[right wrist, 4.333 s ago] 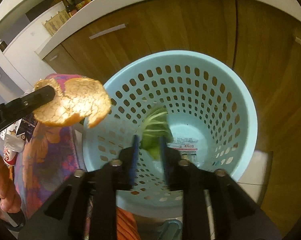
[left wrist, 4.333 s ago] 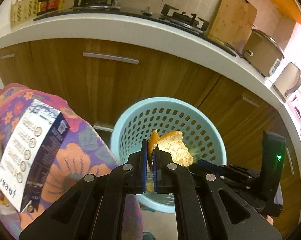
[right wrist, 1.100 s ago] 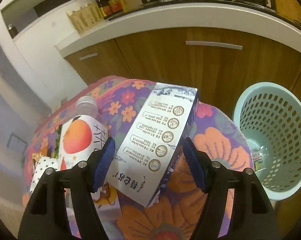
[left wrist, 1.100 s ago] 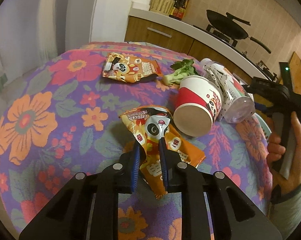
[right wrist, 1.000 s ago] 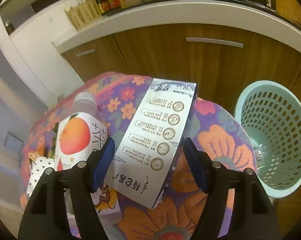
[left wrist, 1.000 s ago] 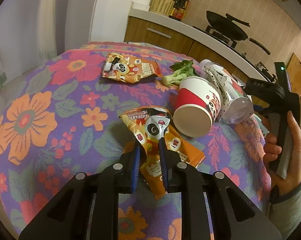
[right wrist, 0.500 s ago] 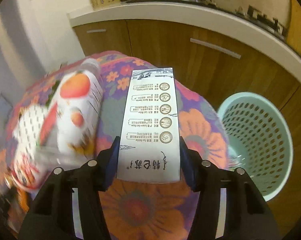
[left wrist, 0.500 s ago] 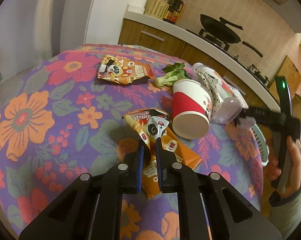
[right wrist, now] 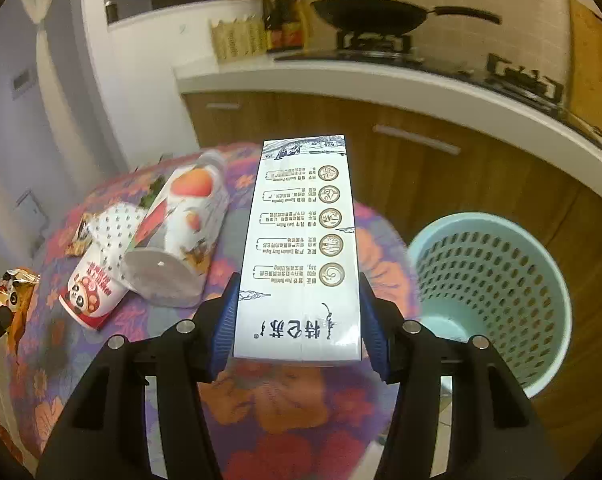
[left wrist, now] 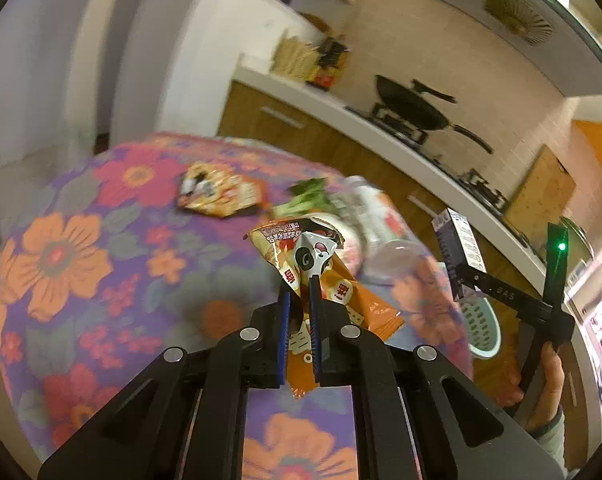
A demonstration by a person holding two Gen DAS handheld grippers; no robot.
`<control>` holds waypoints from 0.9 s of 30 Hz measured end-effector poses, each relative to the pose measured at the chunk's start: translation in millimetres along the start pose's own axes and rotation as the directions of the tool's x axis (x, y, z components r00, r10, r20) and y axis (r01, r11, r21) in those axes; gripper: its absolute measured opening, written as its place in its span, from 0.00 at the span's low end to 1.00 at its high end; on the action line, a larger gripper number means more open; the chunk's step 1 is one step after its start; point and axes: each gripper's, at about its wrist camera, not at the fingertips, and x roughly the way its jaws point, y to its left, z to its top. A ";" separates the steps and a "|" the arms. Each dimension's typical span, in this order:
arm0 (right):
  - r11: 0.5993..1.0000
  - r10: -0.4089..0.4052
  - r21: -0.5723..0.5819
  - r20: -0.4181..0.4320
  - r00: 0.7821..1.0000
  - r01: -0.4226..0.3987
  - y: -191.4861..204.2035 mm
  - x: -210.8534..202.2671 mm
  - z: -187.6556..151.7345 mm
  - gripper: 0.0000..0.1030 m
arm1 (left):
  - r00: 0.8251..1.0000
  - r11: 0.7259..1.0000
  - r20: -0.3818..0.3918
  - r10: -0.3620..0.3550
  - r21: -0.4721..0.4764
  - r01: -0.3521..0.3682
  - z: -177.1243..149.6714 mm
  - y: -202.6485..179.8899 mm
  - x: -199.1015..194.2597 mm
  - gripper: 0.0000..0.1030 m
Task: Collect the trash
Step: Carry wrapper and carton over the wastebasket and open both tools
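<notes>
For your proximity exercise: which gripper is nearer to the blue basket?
Right. The right gripper, holding the milk carton, is beside the blue basket; the left gripper, holding a snack wrapper, is farther back over the table.

A round surface (right wrist: 285, 412) draped in a purple floral cloth is carrying the litter. A clear plastic bottle (right wrist: 177, 240) is lying on its side, touching a tipped red paper cup (right wrist: 95, 280), with leafy greens (left wrist: 307, 196) just beyond and an orange snack packet (left wrist: 217, 194) lying flat farther off.
</notes>
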 end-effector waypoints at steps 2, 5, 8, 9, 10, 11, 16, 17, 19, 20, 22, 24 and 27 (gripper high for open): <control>1.000 -0.014 0.016 0.023 1.000 0.014 -12.8 -8.3 1.4 0.50 | 1.000 0.999 0.004 -0.025 0.034 0.025 4.0 -19.5 4.1 0.06; 0.998 -0.042 0.051 0.051 0.998 0.040 -39.5 -18.0 2.1 0.50 | 0.998 0.993 -0.008 -0.058 0.098 0.059 7.2 -52.8 16.8 0.06; 0.993 -0.073 0.098 0.062 0.995 0.067 -71.8 -23.3 1.2 0.50 | 0.994 0.981 -0.035 -0.103 0.161 0.107 9.2 -92.2 35.9 0.06; 0.989 -0.087 0.122 0.058 0.994 0.080 -86.9 -24.2 0.6 0.50 | 0.991 0.975 -0.047 -0.122 0.182 0.129 9.8 -107.8 44.4 0.06; 0.986 -0.096 0.140 0.054 0.994 0.088 -98.6 -24.5 -0.3 0.50 | 0.989 0.970 -0.056 -0.134 0.196 0.142 8.9 -118.4 49.9 0.06; 0.982 -0.105 0.164 0.049 0.993 0.095 -113.6 -24.6 -1.1 0.50 | 0.986 0.962 -0.072 -0.152 0.220 0.164 8.7 -135.5 59.0 0.06; 0.958 -0.123 0.261 -0.001 0.992 0.119 -179.6 -12.1 -13.4 0.50 | 0.957 0.920 -0.193 -0.215 0.288 0.265 3.3 -211.7 104.8 0.06; 0.952 -0.120 0.281 -0.013 0.993 0.119 -188.1 -8.6 -17.5 0.50 | 0.953 0.911 -0.206 -0.220 0.305 0.276 2.6 -225.6 113.7 0.06; 0.936 -0.104 0.334 -0.045 0.994 0.113 -209.7 2.3 -27.1 0.50 | 0.950 0.899 -0.225 -0.218 0.333 0.285 0.6 -246.6 128.6 0.06; 0.928 -0.099 0.354 -0.061 0.993 0.114 -218.6 7.3 -31.0 0.50 | 0.945 0.892 -0.242 -0.221 0.343 0.296 -1.1 -258.9 139.9 0.06; 0.921 -0.076 0.376 -0.095 0.993 0.106 -232.6 18.5 -38.0 0.50 | 0.935 0.884 -0.273 -0.227 0.344 0.315 -4.5 -274.4 158.4 0.06; 0.913 -0.038 0.400 -0.114 0.993 0.081 -242.4 27.5 -43.6 0.50 | 0.924 0.880 -0.307 -0.227 0.342 0.330 -8.5 -288.8 181.8 0.06; 0.908 -0.029 0.410 -0.137 0.990 0.083 -251.8 38.2 -46.2 0.50 | 0.913 0.879 -0.343 -0.220 0.337 0.338 -13.9 -305.6 208.3 0.06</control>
